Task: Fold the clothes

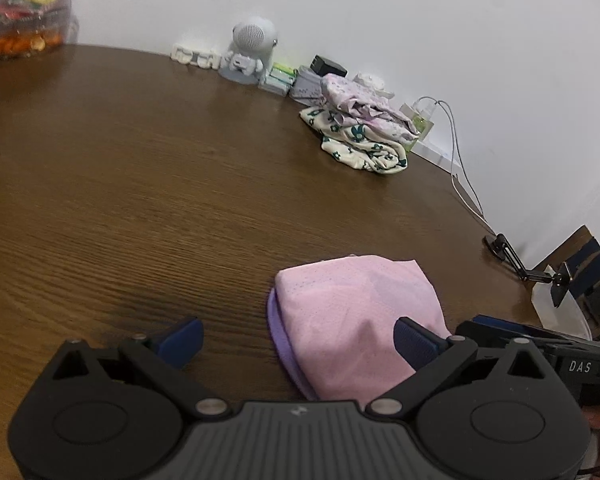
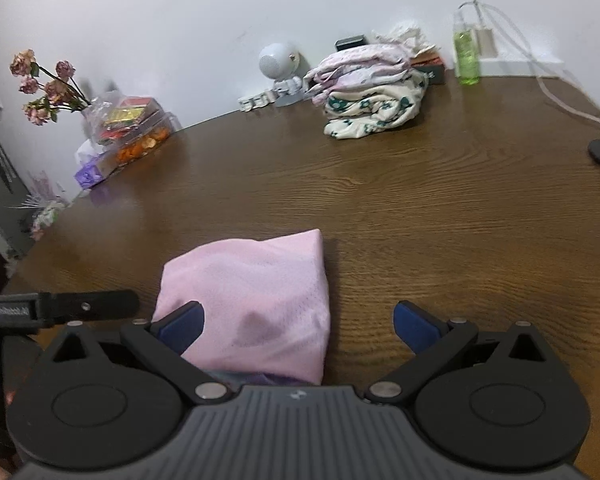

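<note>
A pink garment (image 1: pixel 352 320) lies folded into a compact bundle on the brown wooden table (image 1: pixel 140 200), with a purple edge along its left side. My left gripper (image 1: pixel 298 340) is open just in front of it, its right finger over the cloth's near corner. In the right wrist view the same pink garment (image 2: pixel 256 300) sits between the wide-open fingers of my right gripper (image 2: pixel 300 328), nearer the left finger. Nothing is clamped in either gripper. The other gripper's black body shows at each view's edge.
A stack of folded clothes (image 1: pixel 360 128) (image 2: pixel 372 96) rests at the table's far side by the wall. Near it stand a white robot figure (image 1: pixel 252 52), small boxes, a green bottle (image 2: pixel 466 48) and cables. A snack box (image 2: pixel 132 132) and dried flowers (image 2: pixel 44 84) sit at the far left.
</note>
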